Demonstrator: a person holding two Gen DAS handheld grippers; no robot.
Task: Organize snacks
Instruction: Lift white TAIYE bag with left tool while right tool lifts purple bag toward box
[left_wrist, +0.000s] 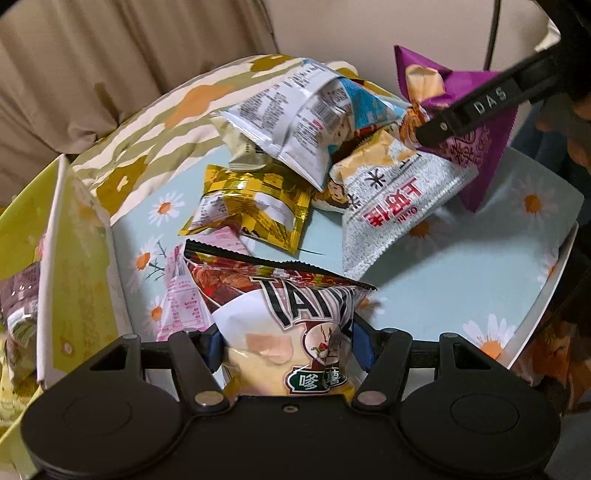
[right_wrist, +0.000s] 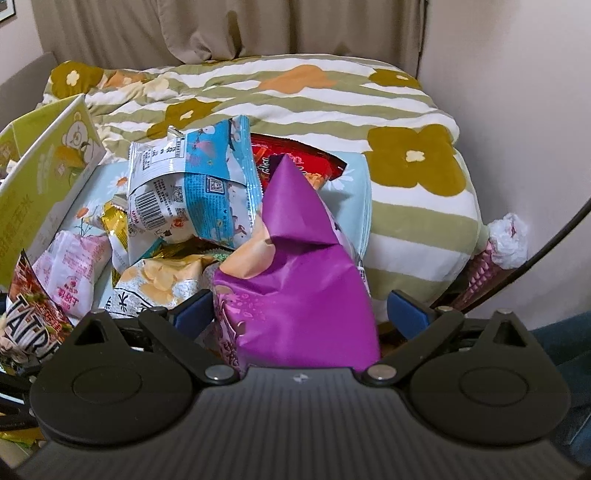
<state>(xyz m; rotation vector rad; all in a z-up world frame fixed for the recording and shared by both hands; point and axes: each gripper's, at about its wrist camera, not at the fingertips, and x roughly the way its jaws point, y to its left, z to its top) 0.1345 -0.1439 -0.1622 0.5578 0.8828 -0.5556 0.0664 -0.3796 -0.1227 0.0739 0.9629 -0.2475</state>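
Left wrist view: left tongs (left_wrist: 288, 347) clamped on the lower body of a white and red chip bag (left_wrist: 291, 332), near the table's (left_wrist: 461, 266) front edge, beside the green box (left_wrist: 74, 240) at the left edge. Right wrist view: right tongs (right_wrist: 299, 310) apart, straddling a purple bag (right_wrist: 295, 280) at the right edge, pads not pressing. Probably light, puffy, slippery film with fragile contents; best pinched gently across the middle or by the crimped seam.
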